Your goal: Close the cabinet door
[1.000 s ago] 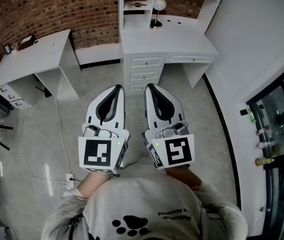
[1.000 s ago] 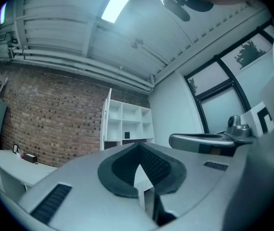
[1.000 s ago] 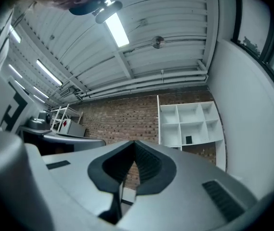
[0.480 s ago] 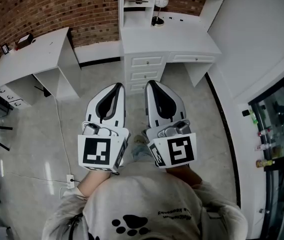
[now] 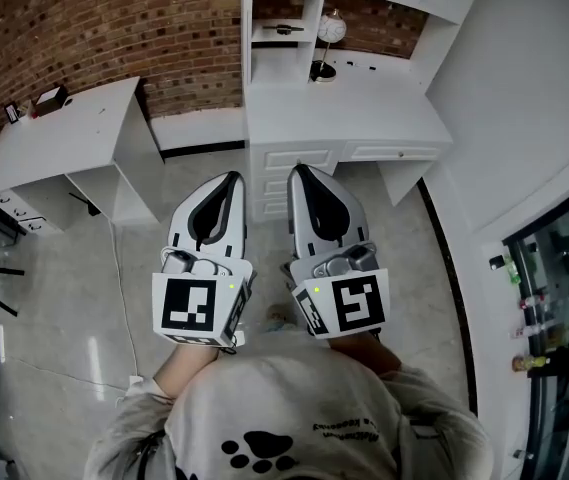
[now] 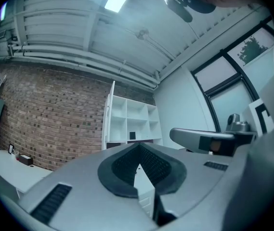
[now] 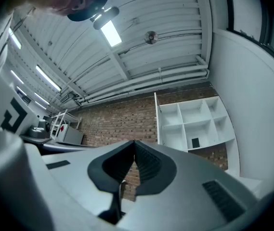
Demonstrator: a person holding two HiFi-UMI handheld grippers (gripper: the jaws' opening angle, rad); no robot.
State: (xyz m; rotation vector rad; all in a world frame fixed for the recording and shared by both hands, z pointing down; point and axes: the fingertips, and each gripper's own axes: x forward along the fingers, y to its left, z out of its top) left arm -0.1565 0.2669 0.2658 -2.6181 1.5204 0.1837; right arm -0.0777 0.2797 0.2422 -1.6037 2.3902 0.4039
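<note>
The left hand-held gripper (image 5: 232,177) and right hand-held gripper (image 5: 297,171) are side by side, jaws pressed together on nothing. The white cabinet (image 5: 282,56) stands ahead, well apart from their tips.

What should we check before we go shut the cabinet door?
1. Left gripper empty: ok. Its jaws are together with nothing between them.
2. Right gripper empty: ok. It is shut, with nothing in it.
3. Way to the desk: ok. A cable lies on the floor, off to the left.
4. Desk within reach: not ok. Floor shows between it and both grippers.
5. Open cabinet door found: cannot tell. The shelves have no doors, the drawers look shut, and no view shows a door standing open.
</note>
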